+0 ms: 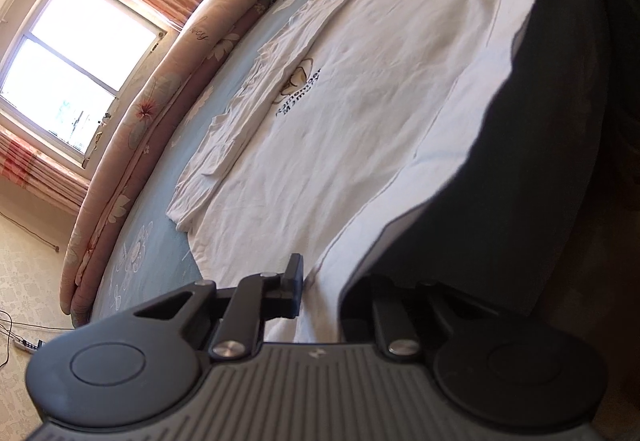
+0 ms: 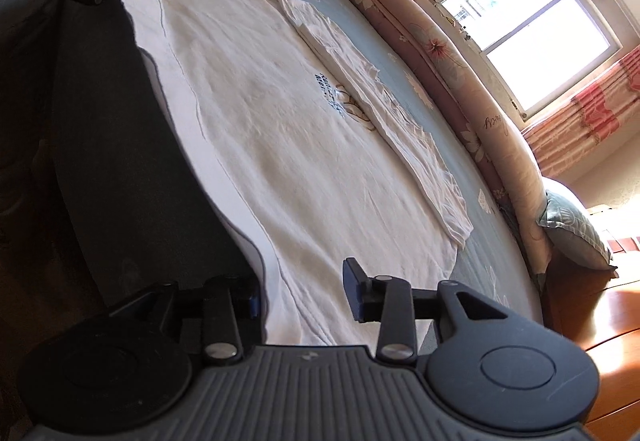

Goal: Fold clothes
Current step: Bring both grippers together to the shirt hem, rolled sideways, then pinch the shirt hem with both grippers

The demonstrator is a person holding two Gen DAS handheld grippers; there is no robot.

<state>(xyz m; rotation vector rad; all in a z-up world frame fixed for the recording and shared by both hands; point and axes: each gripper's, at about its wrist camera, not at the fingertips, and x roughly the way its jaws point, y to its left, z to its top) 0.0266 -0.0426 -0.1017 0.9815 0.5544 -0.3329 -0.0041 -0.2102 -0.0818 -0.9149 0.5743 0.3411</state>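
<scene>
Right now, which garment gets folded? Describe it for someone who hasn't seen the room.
On the blue bedsheet, beside the floral rolled quilt, lies a white T-shirt spread flat. Its far side is already folded in, and a small dark-lettered chest print marks it out.

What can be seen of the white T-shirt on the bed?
The white T-shirt lies spread flat on the blue bedsheet, print side up, with a small cartoon graphic and dark lettering partly covered. Its far side is already folded inward as a long wrinkled strip. The fabric looks thin and soft, like cotton. The near edge falls in shadow, where the open left gripper and right gripper straddle it at opposite ends.
</scene>
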